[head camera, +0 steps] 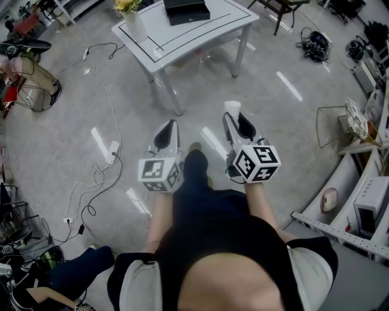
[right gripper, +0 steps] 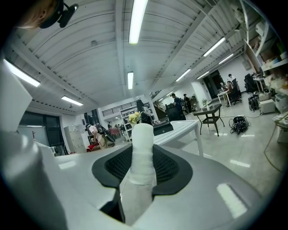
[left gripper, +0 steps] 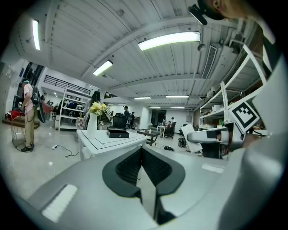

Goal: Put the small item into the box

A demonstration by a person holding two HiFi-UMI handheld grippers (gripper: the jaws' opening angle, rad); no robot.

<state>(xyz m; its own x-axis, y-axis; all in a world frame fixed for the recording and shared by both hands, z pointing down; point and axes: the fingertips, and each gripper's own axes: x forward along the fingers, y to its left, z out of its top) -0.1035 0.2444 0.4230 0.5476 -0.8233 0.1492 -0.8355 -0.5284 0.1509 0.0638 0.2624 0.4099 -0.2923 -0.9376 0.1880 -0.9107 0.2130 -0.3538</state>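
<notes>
Item: white roll [right gripper: 143,148] clamped upright between right gripper [head camera: 234,124] jaws
Spare: left gripper [left gripper: 142,155] jaws together, empty
Box: black box [head camera: 186,10] on white table [head camera: 225,27], well apart ahead
Risk: white roll may slip out on the way, since only its lower part looks pinched

White table [head camera: 203,33]: black box [head camera: 186,10], vase [head camera: 135,25], apparently yellow flowers [head camera: 126,5] in it.

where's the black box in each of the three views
head view: black box at the top edge, centre, on the white table.
left gripper view: the box left of centre, mid-height.
right gripper view: the box centre, just right of the white roll's top.
shared landmark: the white table with the vase of yellow flowers.
</notes>
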